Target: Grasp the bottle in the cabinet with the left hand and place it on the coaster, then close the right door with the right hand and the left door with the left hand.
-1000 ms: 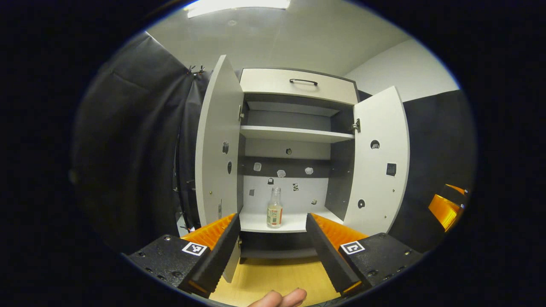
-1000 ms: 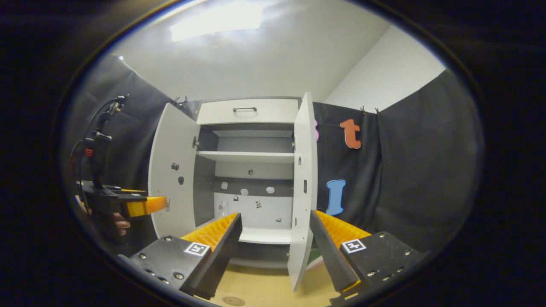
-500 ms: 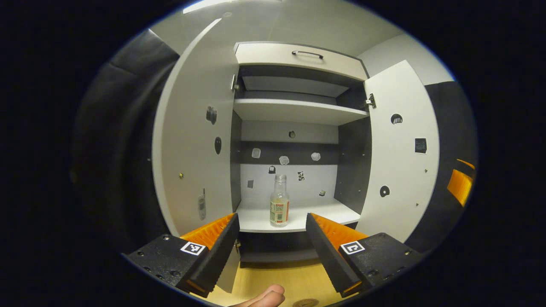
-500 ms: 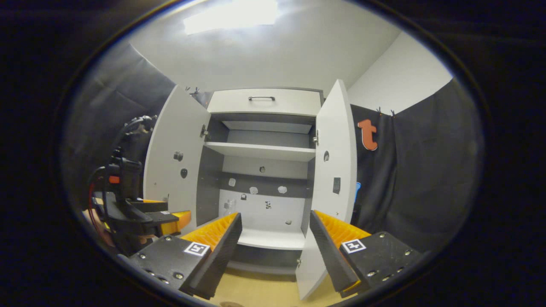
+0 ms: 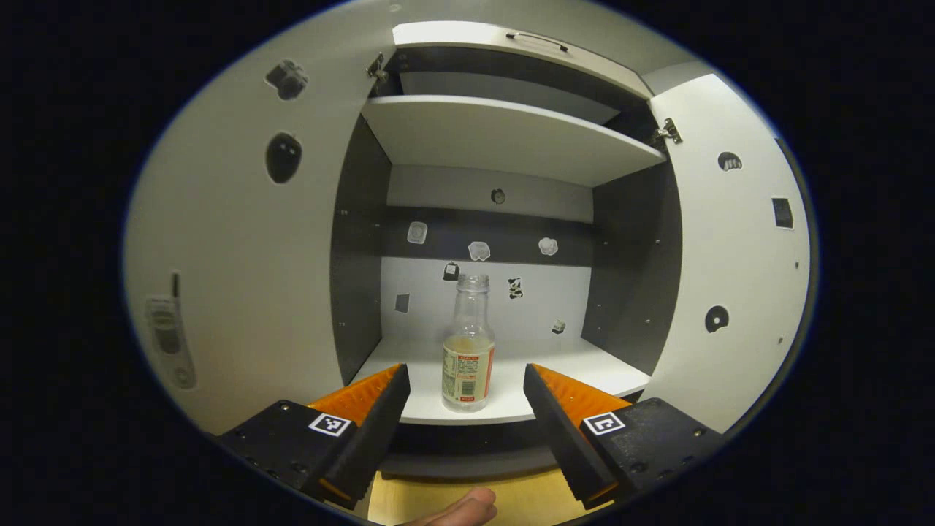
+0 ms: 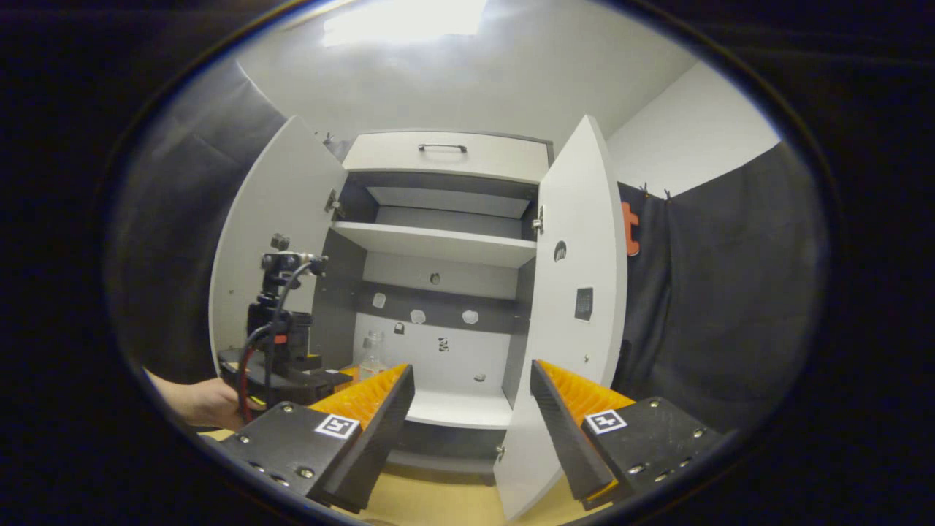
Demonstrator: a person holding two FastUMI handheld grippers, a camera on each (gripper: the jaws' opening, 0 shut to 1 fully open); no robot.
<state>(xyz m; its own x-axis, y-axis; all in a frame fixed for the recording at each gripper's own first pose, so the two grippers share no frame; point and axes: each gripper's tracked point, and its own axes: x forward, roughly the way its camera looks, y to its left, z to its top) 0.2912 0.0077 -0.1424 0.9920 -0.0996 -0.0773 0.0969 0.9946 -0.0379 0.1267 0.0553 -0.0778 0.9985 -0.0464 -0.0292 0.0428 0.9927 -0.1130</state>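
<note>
A clear glass bottle [image 5: 468, 343] with a paper label stands upright near the front of the cabinet's lower shelf [image 5: 584, 372]. My left gripper [image 5: 464, 374] is open just short of the shelf edge, and the bottle lines up with the gap between its fingers without touching them. In the right gripper view the bottle [image 6: 371, 352] stands just beyond the left gripper [image 6: 281, 365], which a hand [image 6: 197, 400] holds. My right gripper [image 6: 472, 369] is open and empty, back from the cabinet, with the right door's [image 6: 577, 307] edge between its fingers.
Both doors stand wide open: the left door [image 5: 241, 241] close on my left, the right door [image 5: 730, 270] on the other side. An upper shelf [image 5: 504, 135] and a drawer [image 5: 511, 40] sit above. A wooden tabletop [image 5: 526, 500] lies below.
My left gripper has moved forward to the cabinet, so the bottle looms larger between its open fingers. The right gripper has shifted slightly and stays open.
</note>
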